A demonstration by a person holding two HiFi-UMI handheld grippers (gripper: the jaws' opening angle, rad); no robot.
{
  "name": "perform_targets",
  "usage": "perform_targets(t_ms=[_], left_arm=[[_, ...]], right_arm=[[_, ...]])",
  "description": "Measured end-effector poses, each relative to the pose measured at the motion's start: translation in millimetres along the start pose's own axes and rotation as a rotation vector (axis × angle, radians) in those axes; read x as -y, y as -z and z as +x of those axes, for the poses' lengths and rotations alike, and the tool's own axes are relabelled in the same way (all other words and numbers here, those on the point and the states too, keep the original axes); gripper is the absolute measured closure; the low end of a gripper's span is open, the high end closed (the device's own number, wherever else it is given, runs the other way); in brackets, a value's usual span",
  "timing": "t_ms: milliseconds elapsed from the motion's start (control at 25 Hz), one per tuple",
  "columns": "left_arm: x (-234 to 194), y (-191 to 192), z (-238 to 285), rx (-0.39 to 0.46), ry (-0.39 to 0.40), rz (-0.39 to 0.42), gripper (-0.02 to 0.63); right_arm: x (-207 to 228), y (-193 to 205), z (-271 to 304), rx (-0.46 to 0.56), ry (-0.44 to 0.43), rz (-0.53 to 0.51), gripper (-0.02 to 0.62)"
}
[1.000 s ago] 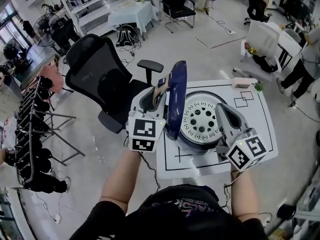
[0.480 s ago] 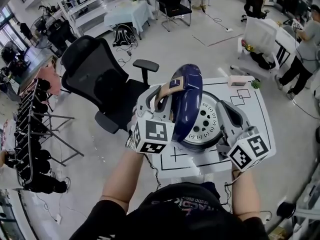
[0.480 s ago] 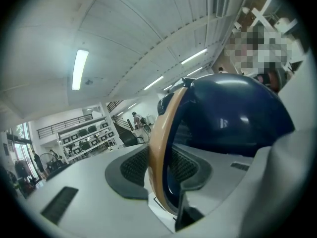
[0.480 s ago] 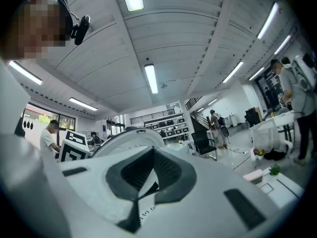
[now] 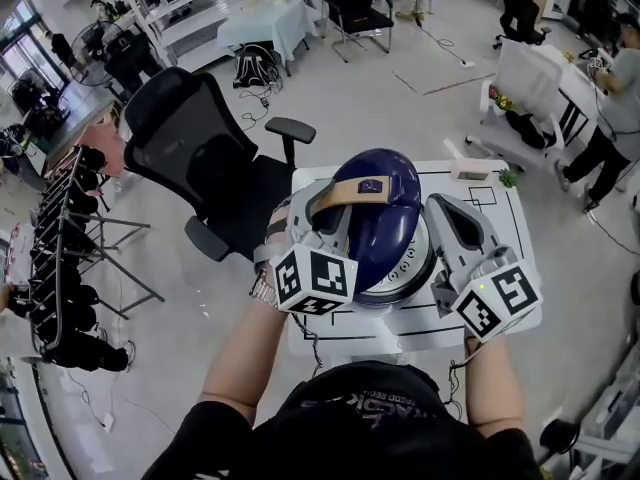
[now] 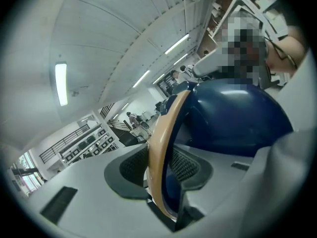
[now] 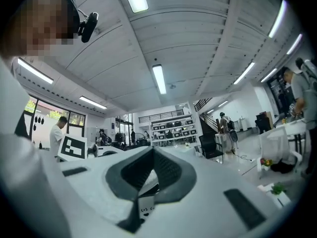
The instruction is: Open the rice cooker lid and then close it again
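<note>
Head view: cooker (image 5: 418, 268) sits mid-table (image 5: 520, 218). Blue lid (image 5: 385, 223) is tipped most of the way down over it but not seated; the pale inner rim shows at the near-right side. L gripper (image 5: 325, 200) is at the lid's left w/ the tan handle (image 5: 350, 189) between its jaws. L gripper view shows the handle running edge-on through the pads, which look to touch it on both sides, and the jaws are opening a little. R gripper (image 5: 442, 208) hovers just right of the cooker, jaws pressed together, nothing in them.

Step in hand, prob. the closing half. To do it well:
- Don't let go early. A loosening pinch on a thin handle could let the lid drop & slam.
- Lower along the hinge arc, not straight down.
- Once the lid rests on the body, press on top, opposite the hinge, till the latch catches. R gripper, closed as it is, would serve as a blunt pusher.
- Watch the cooker doesn't skid on the table.
</note>
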State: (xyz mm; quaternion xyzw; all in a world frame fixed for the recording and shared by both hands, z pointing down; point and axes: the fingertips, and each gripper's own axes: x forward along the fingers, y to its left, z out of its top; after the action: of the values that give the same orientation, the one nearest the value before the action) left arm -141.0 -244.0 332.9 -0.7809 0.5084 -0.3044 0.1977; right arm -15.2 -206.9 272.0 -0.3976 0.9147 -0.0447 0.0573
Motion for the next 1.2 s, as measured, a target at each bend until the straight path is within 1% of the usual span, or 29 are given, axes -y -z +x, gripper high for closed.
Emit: perform_targets(t_ms=[320,480,640,840,1200], left_arm=[[34,-13,16,-0.051,0.021,0.134,0.466],[54,-16,25,-0.078,0.03,0.21,0.463],[66,-14,32,-0.101,0.037,0.266,0.46],[78,-14,37,-0.124,0.044,0.317,0.459],[96,-9,47,-0.174,0.058,0.381,0.454]], right_arm=[[12,11,4,-0.069,-0.071,-0.025,0.594],[22,27,7,-0.119,-0.09,-0.019,0.594],[26,50,13,-0.183,-0.111,-0.013,0.594],[32,69,17,-0.249,-0.122,-0.061,0.594],[45,92,14,-0.289,-0.166,-0.006,0.594]])
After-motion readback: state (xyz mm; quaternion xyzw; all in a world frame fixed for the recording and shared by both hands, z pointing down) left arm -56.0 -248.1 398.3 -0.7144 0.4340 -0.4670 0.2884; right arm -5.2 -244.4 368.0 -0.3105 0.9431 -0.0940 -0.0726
